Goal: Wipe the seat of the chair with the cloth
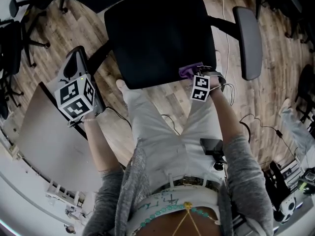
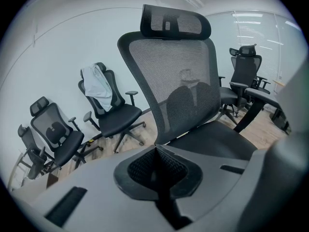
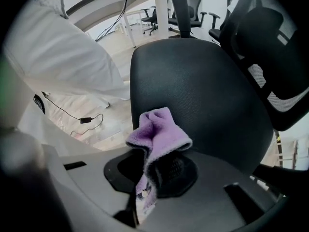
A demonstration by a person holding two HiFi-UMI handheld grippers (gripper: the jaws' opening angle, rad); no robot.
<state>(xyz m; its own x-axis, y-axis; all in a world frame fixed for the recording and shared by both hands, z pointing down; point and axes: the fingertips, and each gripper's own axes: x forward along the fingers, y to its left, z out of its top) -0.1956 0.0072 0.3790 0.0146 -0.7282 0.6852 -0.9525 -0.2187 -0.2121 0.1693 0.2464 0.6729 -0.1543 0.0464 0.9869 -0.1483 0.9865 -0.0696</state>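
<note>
Purple cloth (image 3: 157, 132) (bunched) between right gripper (image 3: 155, 170) jaws

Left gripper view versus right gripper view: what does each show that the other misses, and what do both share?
Only left: the chair's headrest, a white garment on another chair, left gripper shut and empty. Only right: right gripper shut on the purple cloth, a white trouser leg. Both: the black seat and some backrest.
</note>
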